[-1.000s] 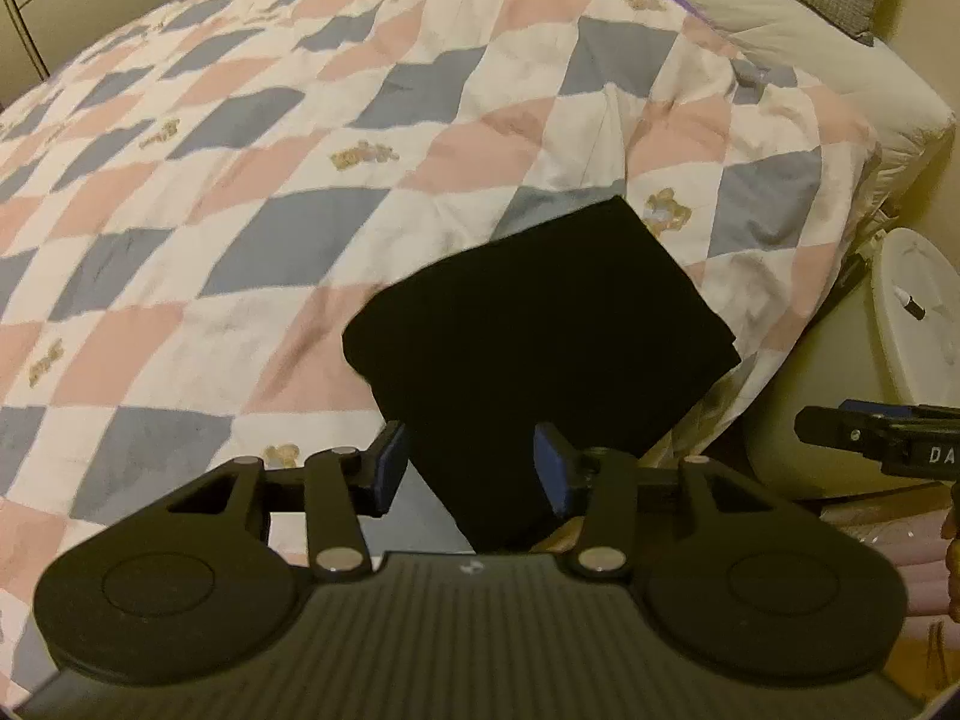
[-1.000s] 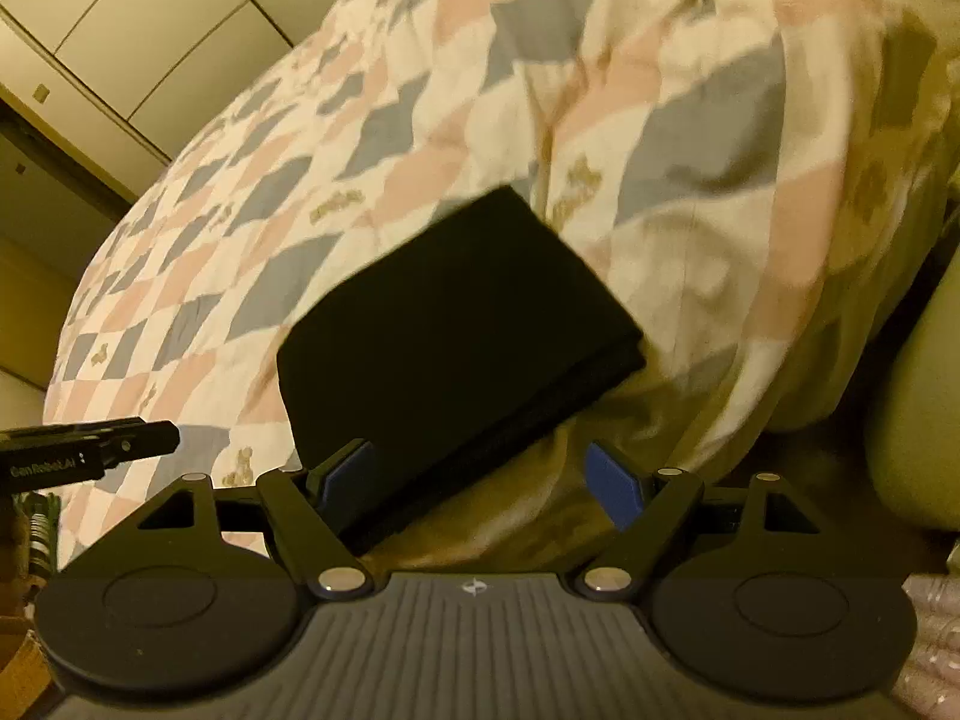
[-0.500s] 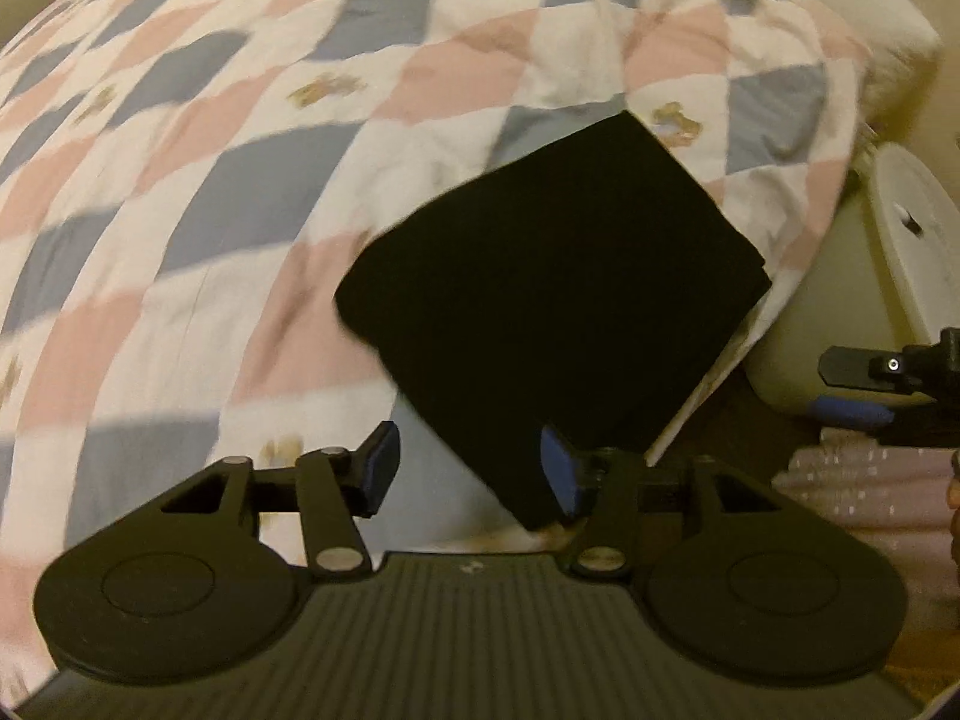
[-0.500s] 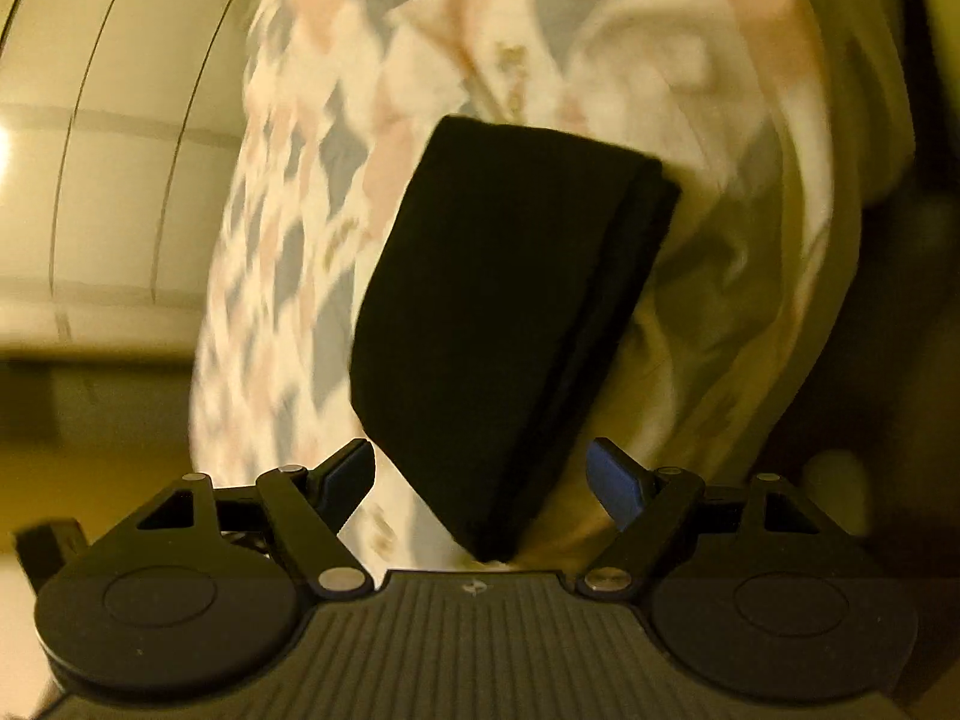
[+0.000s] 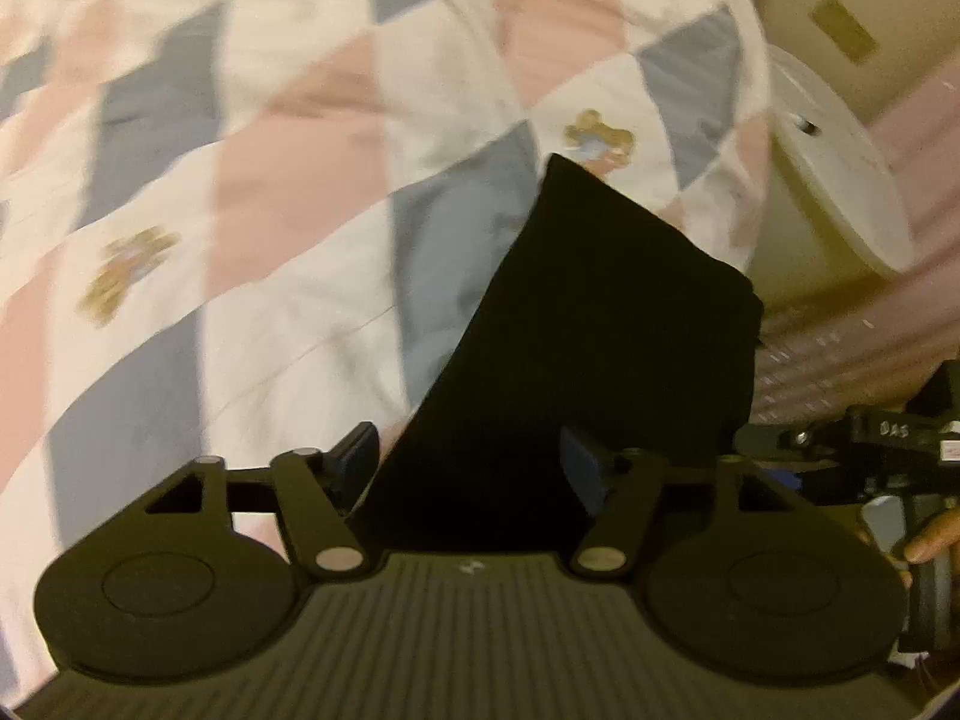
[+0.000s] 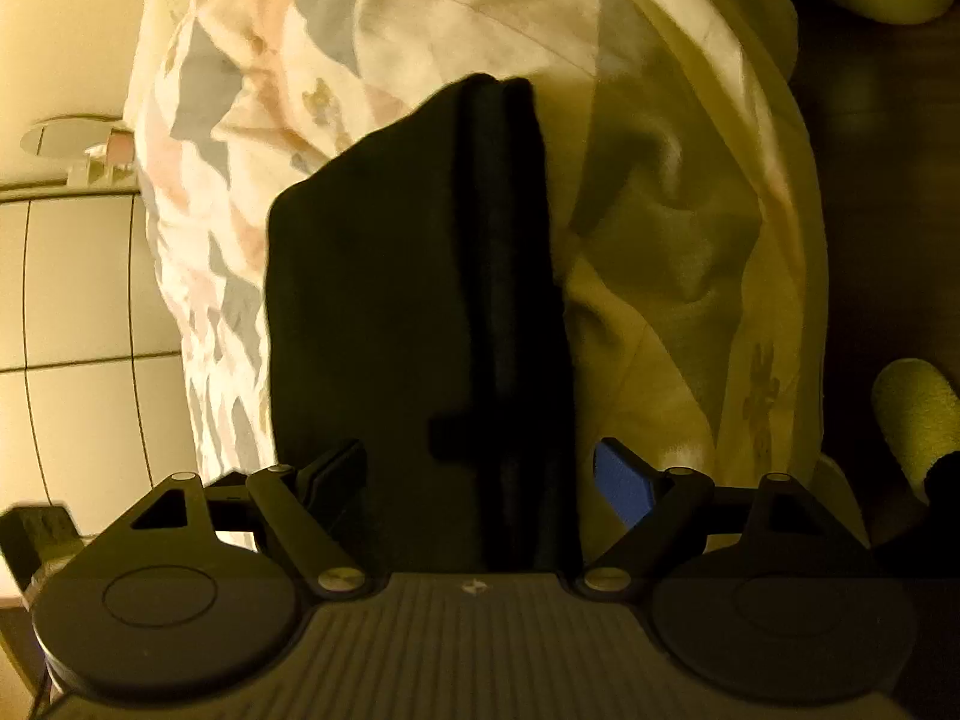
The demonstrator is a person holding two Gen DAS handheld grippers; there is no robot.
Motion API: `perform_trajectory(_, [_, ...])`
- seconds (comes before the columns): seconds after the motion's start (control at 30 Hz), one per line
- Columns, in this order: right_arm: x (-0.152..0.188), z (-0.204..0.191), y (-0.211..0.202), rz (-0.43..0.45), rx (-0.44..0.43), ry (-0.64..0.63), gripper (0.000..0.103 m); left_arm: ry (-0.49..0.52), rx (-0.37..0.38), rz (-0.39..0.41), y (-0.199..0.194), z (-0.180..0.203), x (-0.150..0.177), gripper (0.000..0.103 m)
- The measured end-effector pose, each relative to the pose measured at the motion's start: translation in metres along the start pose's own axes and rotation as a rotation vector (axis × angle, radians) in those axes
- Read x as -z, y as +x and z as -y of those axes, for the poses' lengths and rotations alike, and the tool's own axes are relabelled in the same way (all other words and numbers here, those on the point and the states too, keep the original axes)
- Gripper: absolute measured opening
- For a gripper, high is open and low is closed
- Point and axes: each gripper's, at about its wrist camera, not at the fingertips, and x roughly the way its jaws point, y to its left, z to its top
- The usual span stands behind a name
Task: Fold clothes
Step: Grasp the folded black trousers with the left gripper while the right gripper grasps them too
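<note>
Two claws, both w/ jaws spread, neither clamped on anything. Folded black garment (image 5: 600,330) lies at the edge of the bed, on the diamond-patterned quilt (image 5: 270,180) (pink/grey/white, small bear prints). In the right wrist view the garment (image 6: 408,312) shows its stacked fold layers along one side; quilt (image 6: 660,210) drapes down over the bed edge beside it.

Around: round white lid-like object (image 5: 840,180) just beside the bed corner, pinkish ribbed material (image 5: 840,360) below it. Pale cabinet panels (image 6: 78,300) in the right wrist view; yellow-green fuzzy item (image 6: 918,408) at far right, can't tell what it is.

Left claw (image 5: 474,468) sits low over the garment's near end, cloth between the blue-padded fingers but whether pads touch it – can't tell. Right claw (image 6: 480,474) likewise straddles the garment's near end, view rolled sideways, right pad clear of the cloth. From the left wrist view the other device (image 5: 870,450) is close at right, a person's fingers (image 5: 930,546) wrapped on its handle. Both views blurred.
</note>
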Motion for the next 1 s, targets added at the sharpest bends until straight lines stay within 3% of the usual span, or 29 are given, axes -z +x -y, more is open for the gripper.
perform_trajectory(0.17, [0.005, 0.009, 0.007, 0.042, -0.054, 0.016, 0.084, 0.028, 0.159, -0.082, 0.049, -0.024, -0.021, 0.065])
perform_trajectory(0.3, [0.006, 0.006, 0.015, 0.062, -0.092, -0.021, 0.080, -0.018, 0.328, -0.127, 0.078, -0.045, -0.028, 0.065])
perform_trajectory(0.37, [0.005, 0.008, 0.022, 0.062, -0.081, -0.022, 0.079, -0.038, 0.384, -0.145, 0.090, -0.054, -0.029, 0.070])
perform_trajectory(0.43, [0.003, 0.009, 0.029, 0.067, -0.074, -0.019, 0.079, -0.056, 0.427, -0.163, 0.102, -0.063, -0.029, 0.084])
perform_trajectory(0.5, [0.001, 0.009, 0.035, 0.069, -0.065, -0.020, 0.079, -0.077, 0.467, -0.174, 0.109, -0.072, -0.028, 0.085])
perform_trajectory(0.63, [-0.002, 0.014, 0.040, 0.070, -0.071, -0.011, 0.079, -0.071, 0.533, -0.181, 0.116, -0.068, -0.028, 0.084])
perform_trajectory(0.67, [-0.002, 0.014, 0.039, 0.069, -0.072, -0.009, 0.079, -0.064, 0.551, -0.182, 0.117, -0.064, -0.029, 0.082])
perform_trajectory(0.7, [-0.002, 0.014, 0.039, 0.069, -0.073, -0.008, 0.079, -0.056, 0.570, -0.184, 0.117, -0.061, -0.029, 0.071])
perform_trajectory(0.73, [-0.002, 0.013, 0.038, 0.068, -0.073, -0.008, 0.079, -0.043, 0.578, -0.184, 0.117, -0.056, -0.029, 0.072])
perform_trajectory(0.83, [-0.004, 0.015, 0.036, 0.062, -0.077, -0.011, 0.074, 0.001, 0.568, -0.177, 0.117, -0.047, -0.026, 0.072])
perform_trajectory(1.0, [-0.009, 0.016, 0.046, 0.050, -0.071, -0.014, 0.073, -0.031, 0.572, -0.172, 0.122, -0.051, -0.023, 0.069])
